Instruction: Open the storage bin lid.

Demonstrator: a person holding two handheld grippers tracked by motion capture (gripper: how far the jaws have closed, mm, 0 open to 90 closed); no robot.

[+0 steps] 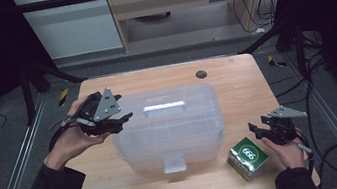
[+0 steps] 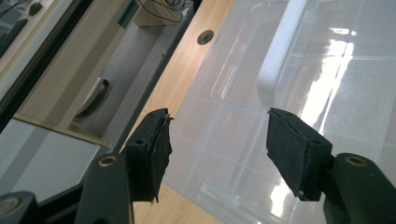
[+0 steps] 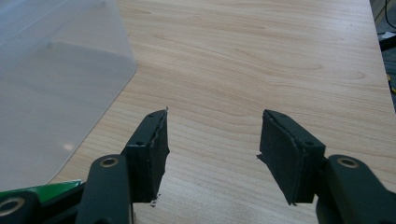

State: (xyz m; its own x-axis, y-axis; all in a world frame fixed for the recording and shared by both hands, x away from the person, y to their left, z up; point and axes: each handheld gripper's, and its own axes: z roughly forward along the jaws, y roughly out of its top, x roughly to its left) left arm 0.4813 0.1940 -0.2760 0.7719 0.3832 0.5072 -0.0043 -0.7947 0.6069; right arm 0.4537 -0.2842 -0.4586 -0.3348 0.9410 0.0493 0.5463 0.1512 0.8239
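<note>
Grey floor lies all around a wooden table (image 1: 235,79), and a pale cupboard stands against the far wall. On the middle of the table sits a big see-through plastic box (image 1: 169,129) with its lid on. The lid has a white handle (image 1: 164,108) on top, and a little clasp (image 1: 174,164) hangs at the front side near the person.

A small green box (image 1: 247,157) stands on the table just beside the big box, at its near right corner.

The left claw (image 1: 122,117) is held up in the person's left hand (image 1: 69,139), at the left end of the big box and over the edge of the lid. In the left gripper view its two black jaws stand wide apart, and nothing is between them. Past the jaws you can see the clear lid (image 2: 299,93) and the white handle (image 2: 280,46). I cannot tell if the jaws touch the lid.

The right claw (image 1: 256,129) is in the person's right hand (image 1: 288,150), low over the table near the right edge. It is just behind the green box and a little to its right. In the right gripper view its jaws are wide apart too and hold nothing. Bare wood shows between them. A corner of the big box (image 3: 56,88) shows at the left, and a bit of the green box (image 3: 42,189) peeks in at the bottom left.

A small dark round hole (image 1: 201,74) is in the table top behind the big box.
</note>
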